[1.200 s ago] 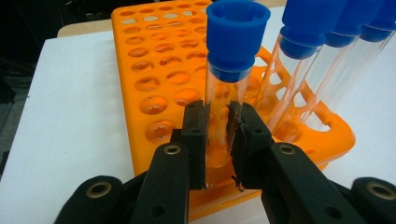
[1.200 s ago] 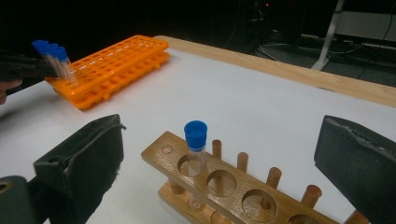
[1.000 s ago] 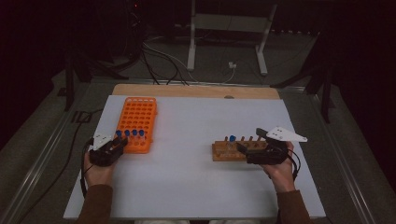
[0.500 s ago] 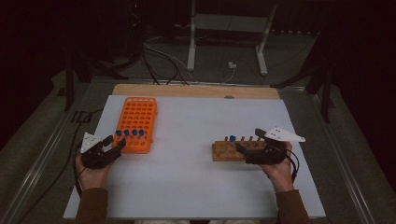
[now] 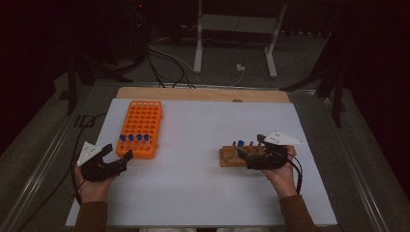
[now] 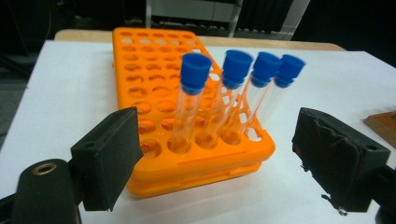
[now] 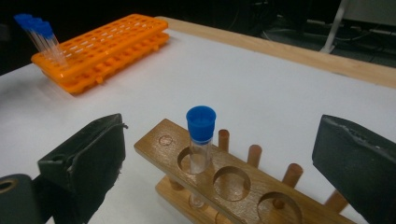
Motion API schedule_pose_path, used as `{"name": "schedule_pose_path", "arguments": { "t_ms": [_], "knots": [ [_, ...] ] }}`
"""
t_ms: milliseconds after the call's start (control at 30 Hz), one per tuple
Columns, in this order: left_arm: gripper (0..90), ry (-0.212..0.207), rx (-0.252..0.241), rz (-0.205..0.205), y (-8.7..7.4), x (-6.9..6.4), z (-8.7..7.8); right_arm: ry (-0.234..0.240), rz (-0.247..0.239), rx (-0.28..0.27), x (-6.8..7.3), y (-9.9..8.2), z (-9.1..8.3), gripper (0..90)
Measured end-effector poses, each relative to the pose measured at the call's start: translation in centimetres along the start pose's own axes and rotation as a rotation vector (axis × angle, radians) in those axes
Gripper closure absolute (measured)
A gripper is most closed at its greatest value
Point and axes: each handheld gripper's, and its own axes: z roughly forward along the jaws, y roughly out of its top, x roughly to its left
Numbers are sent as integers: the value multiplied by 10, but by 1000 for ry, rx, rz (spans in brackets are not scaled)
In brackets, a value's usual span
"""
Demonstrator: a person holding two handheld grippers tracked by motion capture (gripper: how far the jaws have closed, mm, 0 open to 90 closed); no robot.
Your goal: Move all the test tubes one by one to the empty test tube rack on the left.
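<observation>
- Left gripper (image 5: 126, 155) sits just short of the near end of the orange rack (image 5: 140, 126), tips aimed at it, not touching. Its jaws have just been opening and now stand wide apart, with nothing between them.
- Four tubes (image 6: 189, 100) with blue caps stand in a row in the rack's nearest holes — seen through the left gripper view they lean slightly and rise between the two spread pads, farther off than the pads.
- The rest of the rack's holes look empty as far as the high view tells.
- Right gripper (image 5: 242, 155) is at the wooden rack (image 5: 229, 157) on the right of the table, jaws spread to either side of it and gripping nothing.
- One blue-capped tube (image 7: 201, 140) stands upright in the end hole of the wooden rack; the two holes next to it are empty. Short wooden pegs (image 7: 253, 155) rise along the far side.
- White table (image 5: 203, 193) carries both racks, well apart — orange at left, wooden at right.
- A hand (image 5: 92, 188) holds each gripper from the near edge.
</observation>
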Motion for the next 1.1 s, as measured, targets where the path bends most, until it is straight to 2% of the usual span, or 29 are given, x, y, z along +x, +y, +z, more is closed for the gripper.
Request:
{"name": "schedule_pose_path", "arguments": {
  "t_ms": [67,100,167,300,433,667,800,1100],
  "knots": [
    [27,7,3,9,1,-3,-2,5,-3,13,1,-2,5,49],
    [9,14,4,13,2,-5,-3,6,-4,19,1,-2,7,62],
    [6,13,-2,22,2,-8,-3,10,-7,32,2,-3,11,86],
    [6,5,20,43,1,-12,1,19,-16,37,3,-4,17,174],
    [6,5,29,55,0,-15,3,41,-33,39,4,-8,23,350],
    [6,5,34,70,-1,-21,5,12,-52,25,9,-14,27,559],
    [6,12,36,76,-1,-23,5,22,-37,19,7,-14,28,633],
    [6,11,31,83,-1,-25,4,35,-44,21,10,-15,28,739]
  ]
}}
